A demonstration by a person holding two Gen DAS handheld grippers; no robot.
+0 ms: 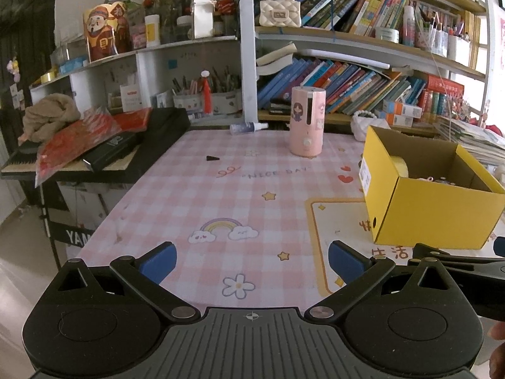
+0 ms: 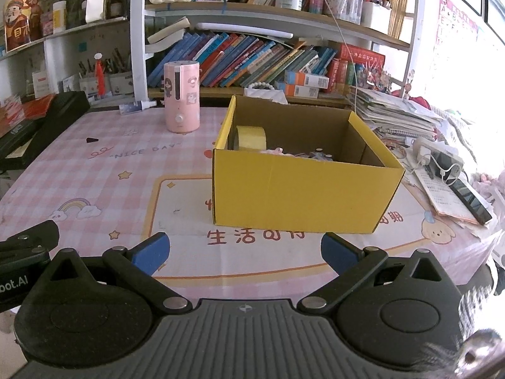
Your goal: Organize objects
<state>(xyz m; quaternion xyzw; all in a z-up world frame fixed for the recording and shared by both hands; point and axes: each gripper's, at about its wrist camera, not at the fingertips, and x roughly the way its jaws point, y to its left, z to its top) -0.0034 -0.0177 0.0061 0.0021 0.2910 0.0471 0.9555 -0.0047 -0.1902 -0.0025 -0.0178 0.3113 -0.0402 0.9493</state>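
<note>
A yellow cardboard box (image 2: pixel 303 195) stands open on the pink checked tablecloth (image 2: pixel 104 189), straight ahead of my right gripper (image 2: pixel 244 252). Inside it lie a yellow tape roll (image 2: pixel 251 137) and several small items (image 2: pixel 315 154). In the left wrist view the yellow cardboard box (image 1: pixel 438 218) is at the right, with the tape roll (image 1: pixel 400 165) inside. My left gripper (image 1: pixel 252 263) hovers open above the tablecloth (image 1: pixel 240 189), holding nothing. The right gripper is open and empty too. A small black triangular piece (image 1: pixel 213 158) lies on the cloth further back.
A pink cylindrical device (image 1: pixel 306 121) stands at the back of the table, with a small spray bottle (image 1: pixel 247 127) lying behind it. A black keyboard with red packets (image 1: pixel 104 145) borders the left. Bookshelves (image 2: pixel 252 60) fill the back. Papers, a power strip and a phone (image 2: pixel 470 200) clutter the right edge.
</note>
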